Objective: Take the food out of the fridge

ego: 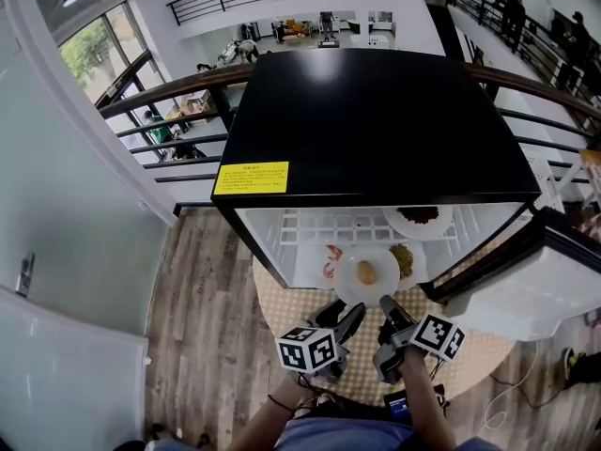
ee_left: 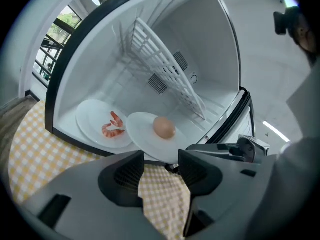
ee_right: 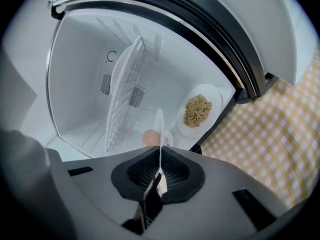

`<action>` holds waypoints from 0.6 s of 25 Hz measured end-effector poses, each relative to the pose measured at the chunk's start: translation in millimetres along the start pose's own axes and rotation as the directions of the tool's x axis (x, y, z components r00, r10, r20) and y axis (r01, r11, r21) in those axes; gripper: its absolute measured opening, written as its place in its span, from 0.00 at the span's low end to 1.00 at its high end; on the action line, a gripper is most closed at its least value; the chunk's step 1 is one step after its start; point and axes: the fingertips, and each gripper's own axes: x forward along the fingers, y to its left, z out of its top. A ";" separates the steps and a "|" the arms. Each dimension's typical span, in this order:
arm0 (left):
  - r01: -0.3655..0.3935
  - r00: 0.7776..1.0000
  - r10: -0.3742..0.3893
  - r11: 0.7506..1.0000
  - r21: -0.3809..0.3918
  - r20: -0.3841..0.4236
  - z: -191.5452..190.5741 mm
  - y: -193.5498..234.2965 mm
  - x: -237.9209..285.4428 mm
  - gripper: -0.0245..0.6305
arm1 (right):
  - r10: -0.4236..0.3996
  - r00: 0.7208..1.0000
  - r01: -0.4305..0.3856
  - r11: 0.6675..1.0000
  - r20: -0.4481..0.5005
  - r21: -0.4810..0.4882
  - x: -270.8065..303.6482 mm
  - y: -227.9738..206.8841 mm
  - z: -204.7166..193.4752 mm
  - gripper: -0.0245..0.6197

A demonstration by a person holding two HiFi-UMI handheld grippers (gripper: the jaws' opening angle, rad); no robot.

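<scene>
**A:** How's the fridge [ego: 376,130] going?

**B:** My right gripper [ee_right: 160,154] pinches the egg plate's [ee_left: 142,134] rim, left gripper [ee_left: 161,160] gapes at its edge. Plate's at the fridge mouth, partly out. Shrimp plate [ee_left: 92,119], noodle plate [ee_right: 216,101], shelf plate [ego: 418,232] sit inside.

Head cam: high up, pointing steeply down on the fridge [ego: 376,130] top and open front. Left gripper cam: low and close, tilted, looks into the cavity from its left. Right gripper cam: just as close, rolled sideways, looks in from the right. All three views share the egg plate [ego: 366,275].
</scene>
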 end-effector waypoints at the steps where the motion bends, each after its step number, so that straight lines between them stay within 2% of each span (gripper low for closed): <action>1: 0.000 1.000 0.000 1.000 0.006 0.001 -1.2 -2.1 -5.6 0.36 | 0.007 1.000 -0.007 1.000 0.001 0.000 -3.7 1.9 -4.1 0.07; 7: 0.000 1.000 -0.001 1.000 0.015 0.009 -10.3 -11.9 -39.9 0.36 | 0.022 1.000 -0.022 0.999 -0.004 -0.027 -24.9 14.5 -30.2 0.07; 15: 0.013 1.000 -0.014 0.998 0.066 0.022 -24.0 -29.0 -84.1 0.36 | 0.041 0.999 -0.040 0.999 0.017 -0.031 -57.7 26.9 -66.2 0.07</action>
